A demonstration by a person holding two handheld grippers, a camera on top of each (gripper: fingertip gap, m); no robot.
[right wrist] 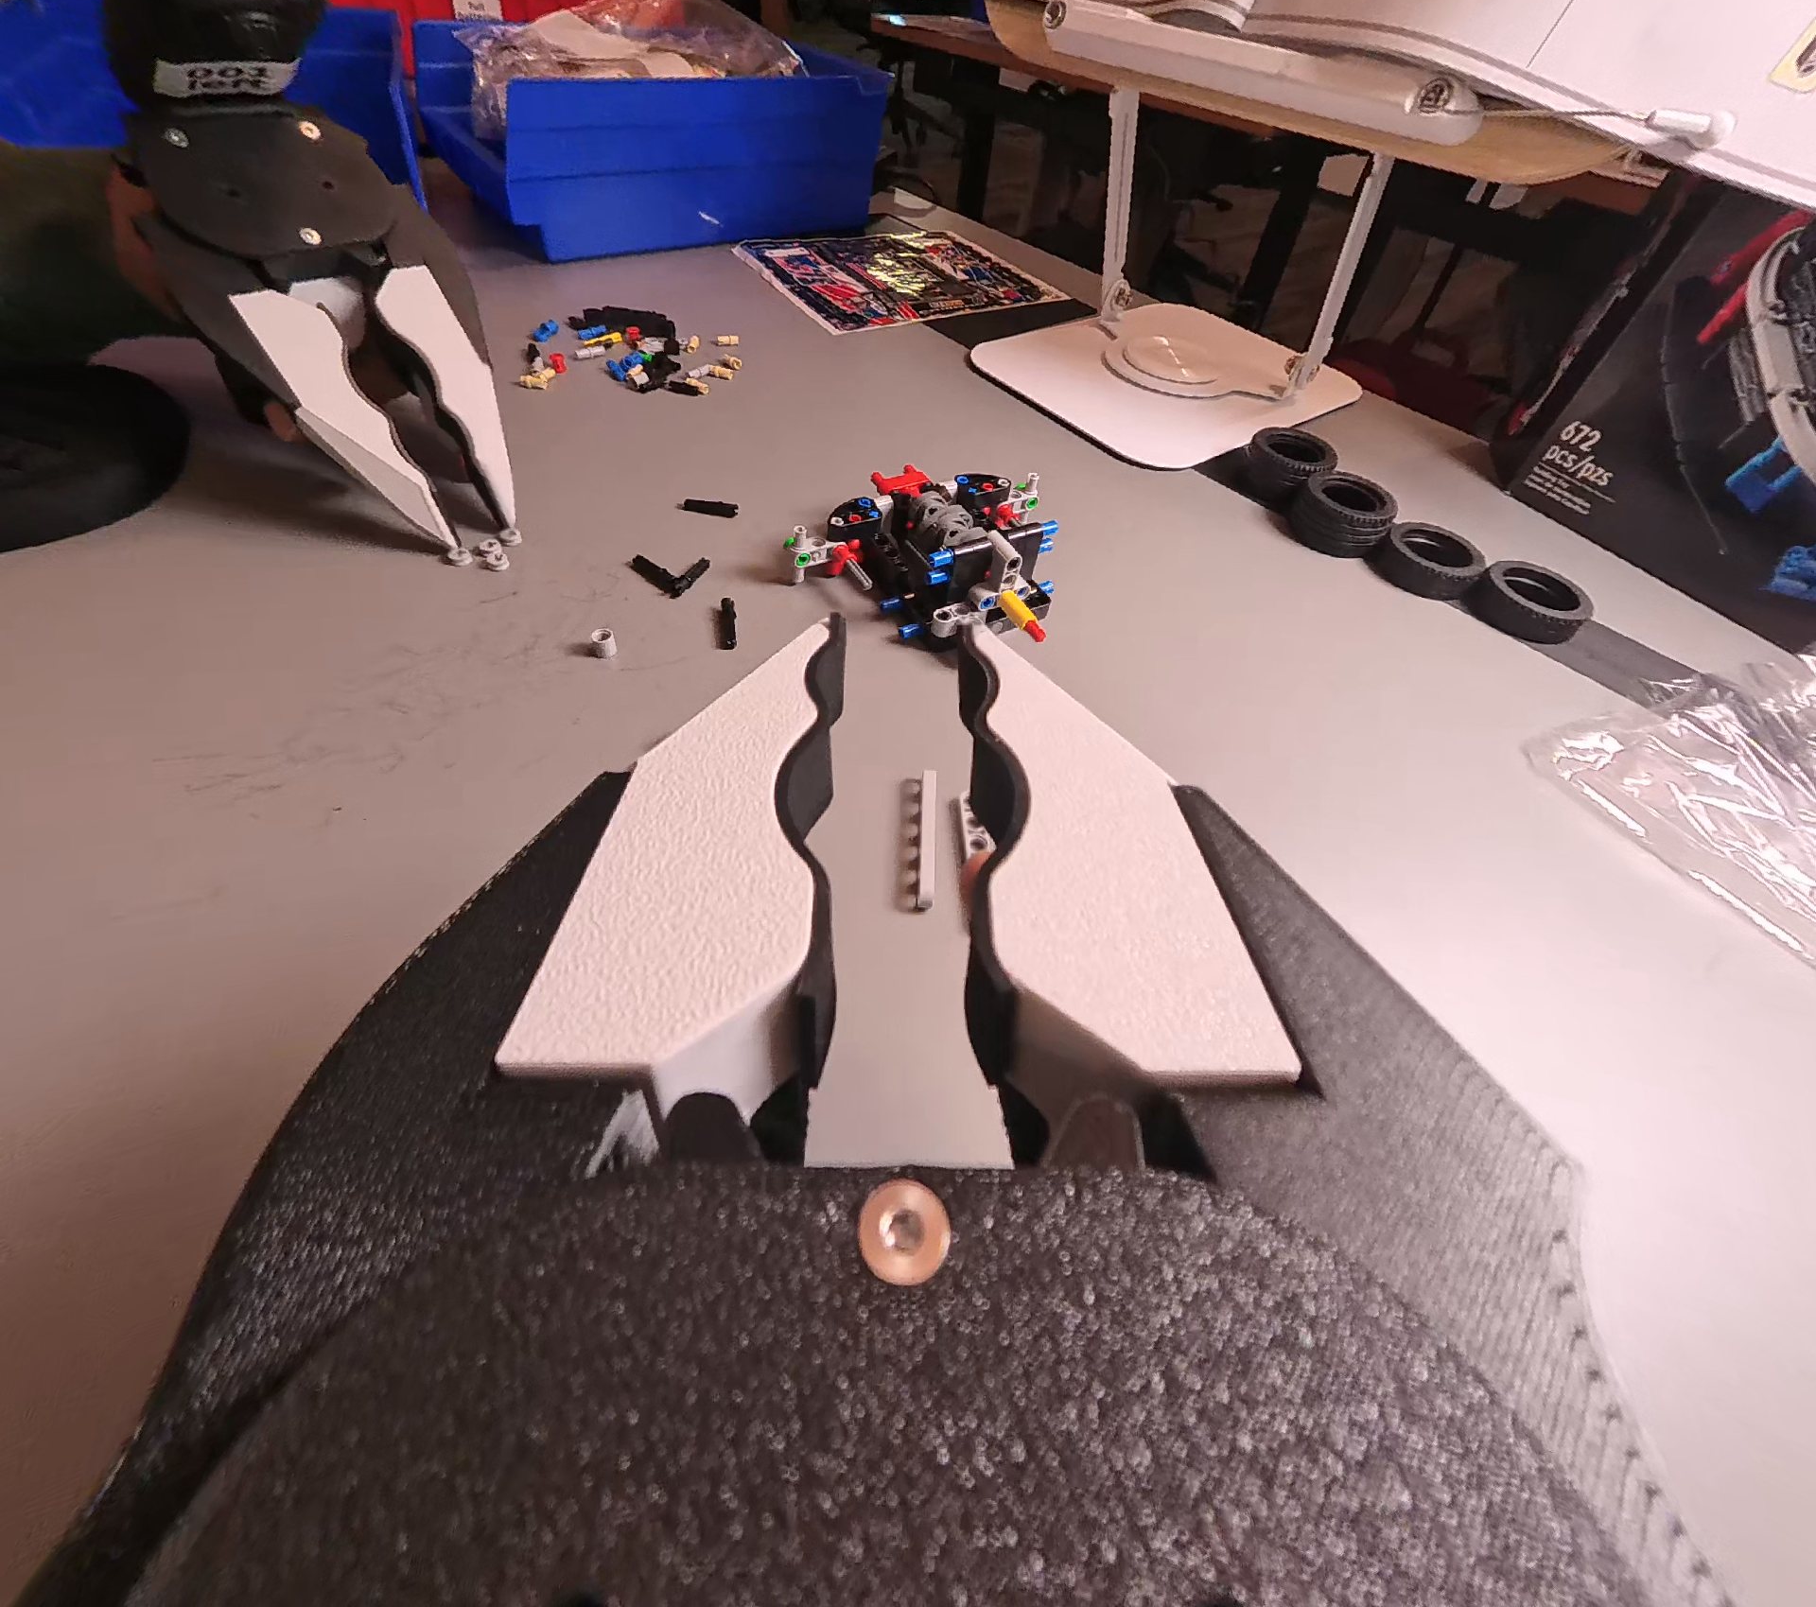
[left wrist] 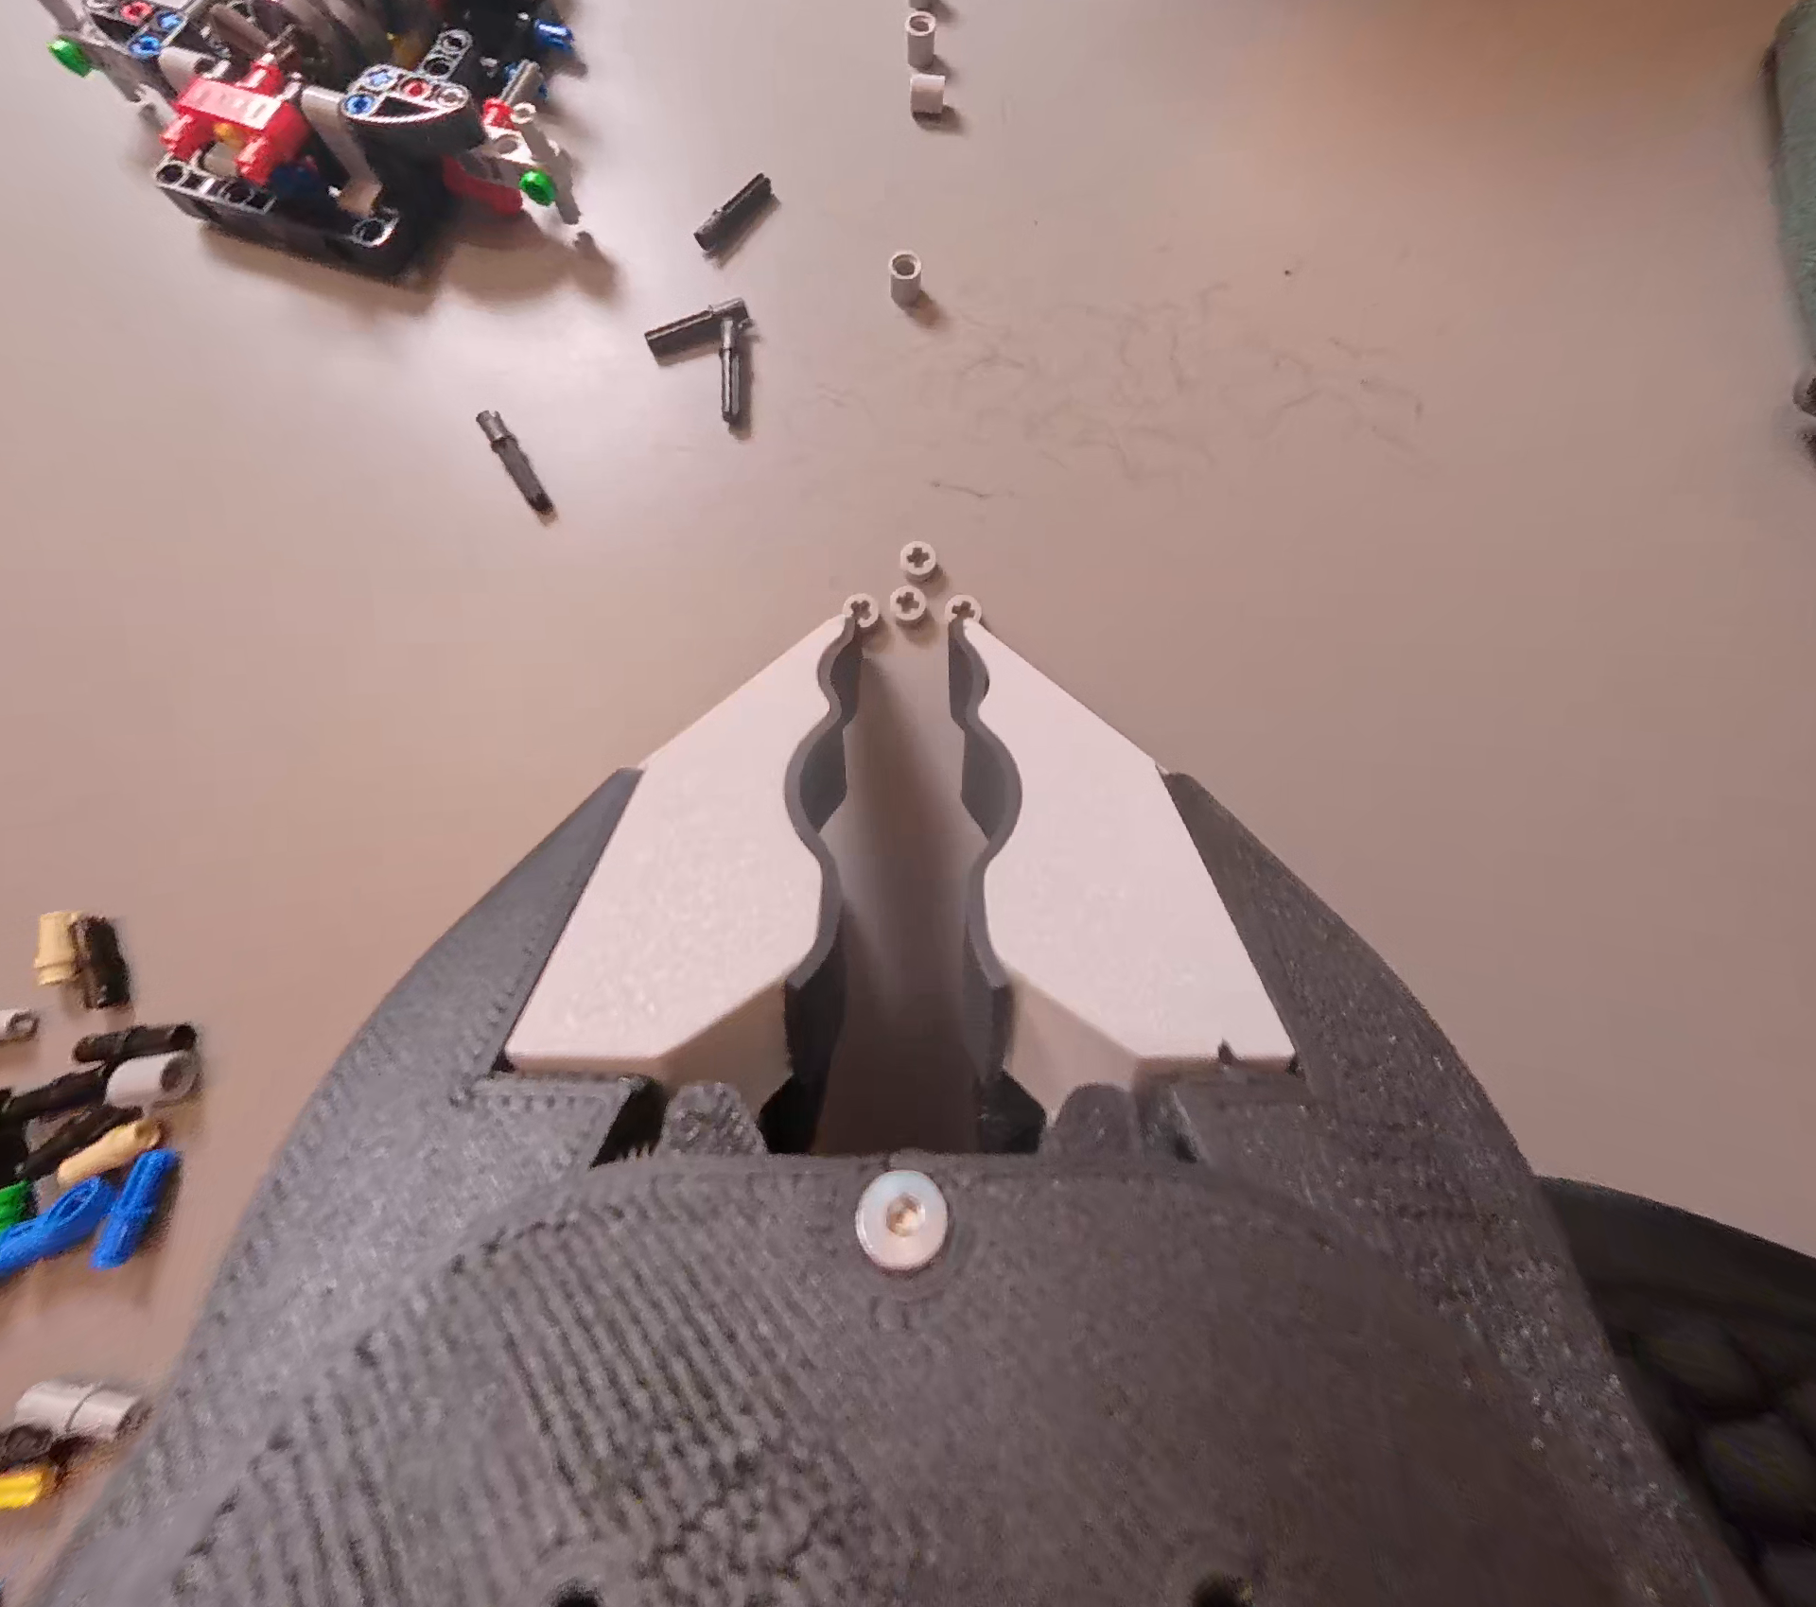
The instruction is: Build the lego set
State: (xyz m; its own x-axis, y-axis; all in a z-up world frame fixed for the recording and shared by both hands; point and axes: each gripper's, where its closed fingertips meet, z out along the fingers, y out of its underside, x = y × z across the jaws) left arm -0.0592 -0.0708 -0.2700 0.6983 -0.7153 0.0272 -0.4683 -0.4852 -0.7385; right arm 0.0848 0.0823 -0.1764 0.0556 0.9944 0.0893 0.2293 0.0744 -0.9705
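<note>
Risking scattered small grey bushes at 12 o'clock: left gripper spread, tips crowding outer two.

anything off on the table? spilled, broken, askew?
Nothing looks damaged. The partly built model sits upright, four tyres in a neat row. Loose pins and grey sleeves are scattered, normal for a build. Only oddity: faint dark scribble marks on the table. Left gripper open over four small bushes.
</note>
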